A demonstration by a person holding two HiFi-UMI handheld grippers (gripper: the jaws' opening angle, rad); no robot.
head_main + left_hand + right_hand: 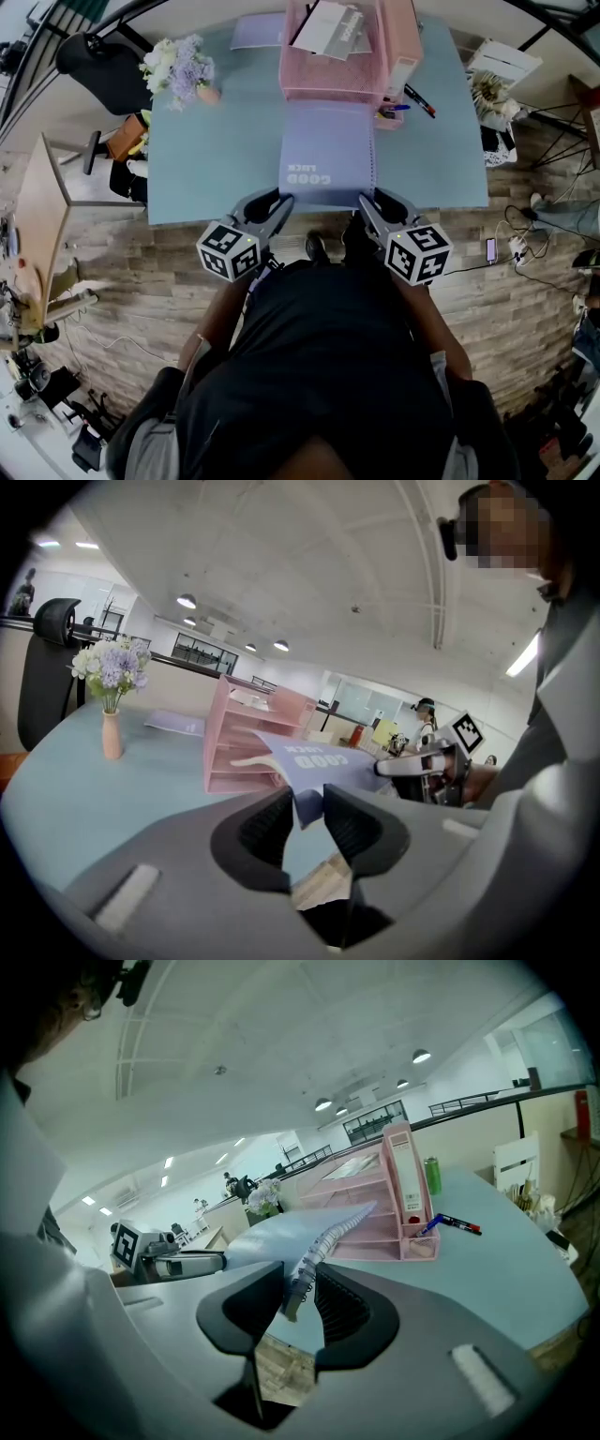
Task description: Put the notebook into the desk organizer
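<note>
A lavender spiral notebook [328, 145] printed "GOOD LUCK" is held above the light blue table [206, 159], its far edge at the pink desk organizer [347, 70]. My left gripper [284, 200] is shut on the notebook's near left corner, and my right gripper [367, 200] is shut on the near right corner at the spiral. In the left gripper view the left gripper [307, 803] pinches the cover [314, 761], with the organizer's [246, 747] open shelves beyond. In the right gripper view the right gripper [298, 1283] clamps the wire spiral [323, 1237] ahead of the organizer [375, 1208].
A vase of flowers [181, 70] stands at the table's far left, and papers [255, 30] lie behind it. Pens [412, 101] lie right of the organizer, which holds a white booklet [330, 28]. A black chair [103, 66] stands left of the table.
</note>
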